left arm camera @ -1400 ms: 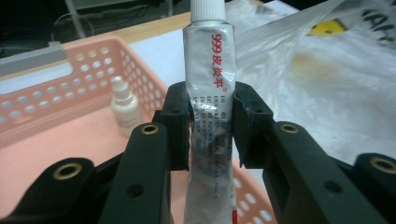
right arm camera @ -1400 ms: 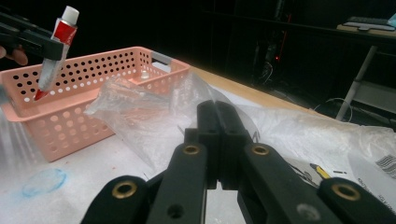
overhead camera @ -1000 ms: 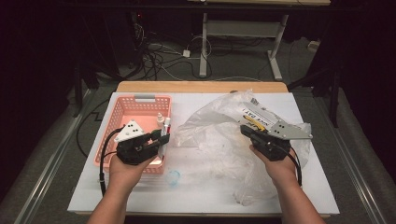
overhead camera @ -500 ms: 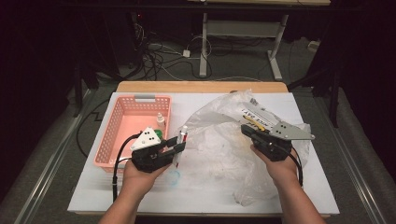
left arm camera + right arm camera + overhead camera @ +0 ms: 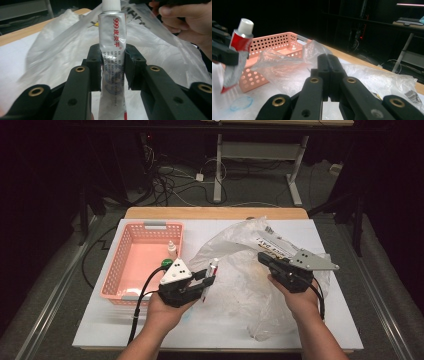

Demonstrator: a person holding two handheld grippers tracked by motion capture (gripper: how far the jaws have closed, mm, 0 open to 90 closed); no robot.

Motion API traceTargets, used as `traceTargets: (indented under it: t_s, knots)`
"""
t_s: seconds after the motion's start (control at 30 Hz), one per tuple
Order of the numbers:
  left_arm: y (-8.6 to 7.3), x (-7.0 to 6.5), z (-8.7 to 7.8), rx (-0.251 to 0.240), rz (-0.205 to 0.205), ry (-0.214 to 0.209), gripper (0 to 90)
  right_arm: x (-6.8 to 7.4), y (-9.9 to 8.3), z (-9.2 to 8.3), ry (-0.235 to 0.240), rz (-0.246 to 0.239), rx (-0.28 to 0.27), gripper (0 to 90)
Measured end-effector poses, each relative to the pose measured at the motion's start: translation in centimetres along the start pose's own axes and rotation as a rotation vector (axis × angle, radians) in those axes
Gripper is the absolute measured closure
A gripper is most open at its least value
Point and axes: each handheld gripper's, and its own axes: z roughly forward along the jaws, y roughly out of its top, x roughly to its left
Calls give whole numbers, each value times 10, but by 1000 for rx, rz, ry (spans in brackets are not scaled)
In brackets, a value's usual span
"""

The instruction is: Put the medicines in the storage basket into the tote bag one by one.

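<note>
A silver ointment tube (image 5: 112, 50) with a white cap and red print stands upright between the jaws of my left gripper (image 5: 113, 57), which is shut on its middle. In the high view the left gripper (image 5: 206, 282) holds the tube (image 5: 212, 271) at the left edge of a crumpled clear plastic bag (image 5: 250, 285). My right gripper (image 5: 263, 258) is at the bag's upper right part. Its jaws (image 5: 329, 72) are closed together and pinch the bag film (image 5: 284, 67), which lifts toward them. The tube (image 5: 239, 42) also appears at the left of the right gripper view.
A pink perforated basket (image 5: 131, 270) stands at the table's left, with a small white bottle (image 5: 171, 250) and a green-topped item (image 5: 166, 264) inside. A bluish clear disc (image 5: 240, 103) lies on the white tabletop (image 5: 100, 330) near the basket's front. Cables and desk legs lie beyond the table.
My left gripper has carried the tube right, from over the basket to the bag's left edge. The right gripper has stayed in place on the bag.
</note>
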Motion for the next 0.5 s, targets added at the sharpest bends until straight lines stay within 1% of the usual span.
traceTargets:
  t_s: [0.2,0.27,0.43,0.5]
  knots:
    - [1,-12,23,-2,13,-26,676,1,0,1,9,-3,0,900]
    - [1,-14,31,6,17,-34,676,0,0,1,10,-1,0,900]
    - [0,-16,49,22,18,-34,676,-1,0,1,9,3,-1,900]
    - [0,-16,55,28,18,-23,676,-2,0,0,9,7,-5,900]
